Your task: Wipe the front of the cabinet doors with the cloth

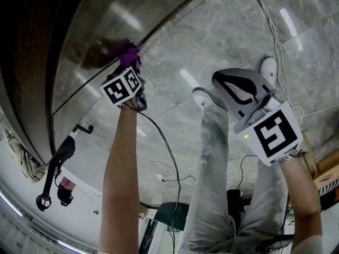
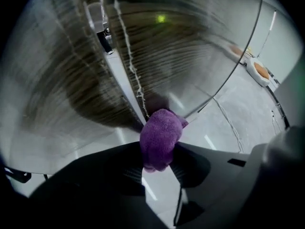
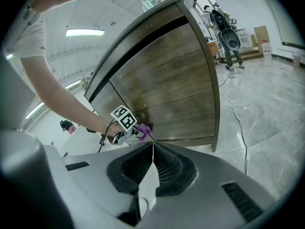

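I judged the wiping underway, extent unclear: my left gripper (image 2: pixel 159 156) had its fingers clamped on the cloth (image 2: pixel 161 130) low against the cabinet doors (image 3: pixel 167 89), while my right gripper (image 3: pixel 152 147) hung back, fingers together and empty.

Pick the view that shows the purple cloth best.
The left gripper view: the purple cloth sits large at centre, pinched between the fingers. The head view shows only a small tuft beyond the marker cube; the right gripper view, a tiny distant patch.
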A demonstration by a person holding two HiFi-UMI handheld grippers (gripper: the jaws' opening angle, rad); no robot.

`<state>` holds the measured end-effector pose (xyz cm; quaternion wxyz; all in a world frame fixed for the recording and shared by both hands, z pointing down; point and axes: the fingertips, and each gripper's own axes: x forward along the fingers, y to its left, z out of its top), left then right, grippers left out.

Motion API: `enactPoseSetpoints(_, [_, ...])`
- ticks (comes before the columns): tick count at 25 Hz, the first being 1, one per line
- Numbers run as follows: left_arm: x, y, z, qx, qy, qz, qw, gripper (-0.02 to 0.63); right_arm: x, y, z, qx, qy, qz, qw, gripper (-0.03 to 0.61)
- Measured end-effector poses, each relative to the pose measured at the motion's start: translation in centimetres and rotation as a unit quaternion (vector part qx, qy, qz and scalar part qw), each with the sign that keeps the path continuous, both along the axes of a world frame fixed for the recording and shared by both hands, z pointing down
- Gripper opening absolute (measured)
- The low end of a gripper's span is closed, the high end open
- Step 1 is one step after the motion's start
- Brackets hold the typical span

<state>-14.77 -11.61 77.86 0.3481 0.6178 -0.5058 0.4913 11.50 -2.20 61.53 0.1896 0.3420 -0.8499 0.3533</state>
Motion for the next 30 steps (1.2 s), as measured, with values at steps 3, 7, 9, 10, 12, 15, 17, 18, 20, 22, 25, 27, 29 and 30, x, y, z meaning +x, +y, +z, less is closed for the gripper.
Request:
enactPoseSetpoints(3, [0.9,0.5,-0.4,-0.004,-0.005,0.024,0.9997,0.138,1.0,-0.5,-0.5,0.003,-0.003,0.000,1.000,0.028])
enactPoseSetpoints(7, [4.8,1.1,-0.1,-0.015,-0.006,0.069,0.9975,0.138,4.0,-0.8,-0.9,0.004,-0.003,0.000,1.000,0.028])
enactPoseSetpoints(9, [8.1,0.8,0.4,-0.017,-0.001,0.089,0.9958,0.138,6.2,-0.9,-0.8,0.002,-0.002,0.002,1.000,0.028])
enactPoseSetpoints(10, [10.1,0.3,0.8,-0.017,0.004,0.098,0.9951,0.138,7.5,-1.0,-0.7,0.001,0.001,0.003,1.000,0.028])
enactPoseSetpoints(12, [14.8,-0.6,1.5,-0.017,0.021,0.112,0.9934,0.138,10.6,-1.1,-0.4,0.001,0.011,0.007,1.000,0.028])
enactPoseSetpoints(15, [22.0,-2.1,2.5,-0.019,0.049,0.137,0.9892,0.140,15.4,-1.4,0.0,-0.004,0.026,0.030,0.999,0.028])
enactPoseSetpoints(17, [26.3,-3.4,2.9,-0.017,0.063,0.152,0.9862,0.140,18.8,-1.8,0.3,-0.008,0.030,0.059,0.998,0.028])
enactPoseSetpoints(18, [28.2,-4.1,3.0,-0.015,0.067,0.158,0.9851,0.139,20.4,-1.9,0.4,-0.010,0.031,0.073,0.997,0.028])
enactPoseSetpoints(20, [31.2,-5.0,3.6,-0.015,0.070,0.165,0.9837,0.140,23.1,-2.0,0.8,-0.012,0.033,0.098,0.995,0.028])
enactPoseSetpoints(22, [32.9,-5.3,5.1,-0.028,0.067,0.172,0.9825,0.140,25.1,-1.8,1.3,-0.014,0.032,0.119,0.992,0.028])
enactPoseSetpoints(25, [33.9,-6.0,7.3,-0.043,0.047,0.191,0.9794,0.138,26.6,-1.2,2.2,-0.019,0.031,0.137,0.990,0.028])
enactPoseSetpoints(27, [33.7,-6.8,8.4,-0.043,0.035,0.189,0.9803,0.138,27.0,-0.5,2.9,-0.022,0.033,0.139,0.989,0.028])
enactPoseSetpoints(29, [32.8,-7.4,8.9,-0.041,0.030,0.169,0.9844,0.138,27.0,0.3,3.6,-0.026,0.037,0.136,0.990,0.028])
enactPoseSetpoints(30, [32.1,-7.5,9.1,-0.040,0.028,0.157,0.9864,0.139,26.9,0.8,3.9,-0.027,0.038,0.134,0.990,0.028])
